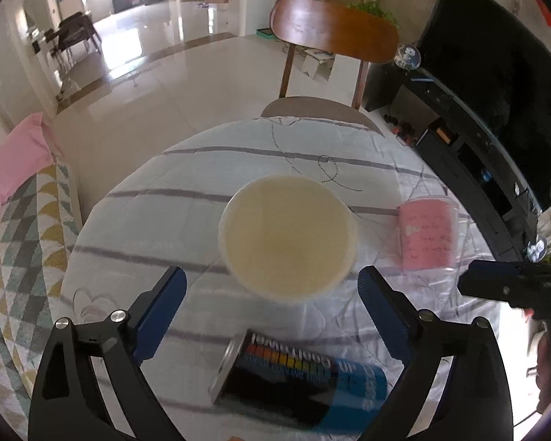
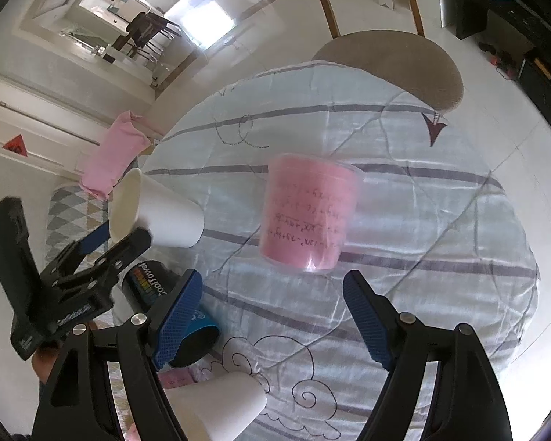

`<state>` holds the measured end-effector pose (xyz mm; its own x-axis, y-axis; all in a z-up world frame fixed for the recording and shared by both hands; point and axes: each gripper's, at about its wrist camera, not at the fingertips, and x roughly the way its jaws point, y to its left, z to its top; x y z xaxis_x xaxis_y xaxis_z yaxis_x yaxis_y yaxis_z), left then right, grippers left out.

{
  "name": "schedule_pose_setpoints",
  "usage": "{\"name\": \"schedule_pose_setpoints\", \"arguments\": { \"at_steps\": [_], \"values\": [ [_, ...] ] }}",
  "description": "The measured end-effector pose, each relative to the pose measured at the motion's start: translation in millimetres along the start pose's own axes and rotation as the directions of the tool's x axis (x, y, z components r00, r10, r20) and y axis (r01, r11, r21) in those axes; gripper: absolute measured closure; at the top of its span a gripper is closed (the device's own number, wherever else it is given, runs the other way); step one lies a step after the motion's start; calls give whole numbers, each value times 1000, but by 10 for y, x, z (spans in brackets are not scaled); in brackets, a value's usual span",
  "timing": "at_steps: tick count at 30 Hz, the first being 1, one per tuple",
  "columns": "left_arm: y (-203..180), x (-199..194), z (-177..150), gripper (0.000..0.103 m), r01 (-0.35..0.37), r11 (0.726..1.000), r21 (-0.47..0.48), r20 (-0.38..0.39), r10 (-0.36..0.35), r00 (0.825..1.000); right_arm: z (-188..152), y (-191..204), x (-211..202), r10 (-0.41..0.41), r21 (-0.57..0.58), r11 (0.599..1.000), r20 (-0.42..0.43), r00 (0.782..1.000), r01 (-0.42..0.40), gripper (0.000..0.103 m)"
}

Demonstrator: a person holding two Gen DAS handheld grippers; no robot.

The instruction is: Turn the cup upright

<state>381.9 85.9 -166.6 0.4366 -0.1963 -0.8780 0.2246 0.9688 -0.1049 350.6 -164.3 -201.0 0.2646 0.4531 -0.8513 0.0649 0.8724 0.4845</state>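
A white paper cup (image 1: 288, 237) stands upright on the striped cloth, its cream inside facing my left gripper (image 1: 272, 286), which is open just above and short of its rim. The same cup (image 2: 158, 213) shows at the left of the right wrist view, with the left gripper (image 2: 117, 235) beside its rim. A pink cup in a clear shell (image 2: 306, 215) stands upside down mid-table; it also shows in the left wrist view (image 1: 428, 233). My right gripper (image 2: 272, 312) is open and empty just short of it.
A black and blue can (image 1: 301, 376) lies on its side near the left gripper. Another white cup (image 2: 220, 404) lies on its side at the table's near edge. A wooden chair (image 1: 334, 47) stands behind the round table (image 2: 459, 257). A pink cushion (image 1: 14, 161) lies at left.
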Motion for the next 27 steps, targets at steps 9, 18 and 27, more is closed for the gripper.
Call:
{"name": "schedule_pose_setpoints", "arguments": {
  "at_steps": [9, 18, 27],
  "values": [
    [-65, -672, -202, 6, -64, 986, -154, 27, 69, 997, -9, 40, -230, 45, -7, 999, -4, 999, -45, 23],
    [-735, -1558, -697, 6, -216, 915, -342, 140, 276, 951, -134, 272, -776, 84, -288, 954, 3, 996, -79, 23],
    [-1571, -1946, -1386, 6, -299, 849, -435, 120, 384, 916, -819, 317, -1535, 52, -570, 821, 132, 990, 33, 23]
  ]
}}
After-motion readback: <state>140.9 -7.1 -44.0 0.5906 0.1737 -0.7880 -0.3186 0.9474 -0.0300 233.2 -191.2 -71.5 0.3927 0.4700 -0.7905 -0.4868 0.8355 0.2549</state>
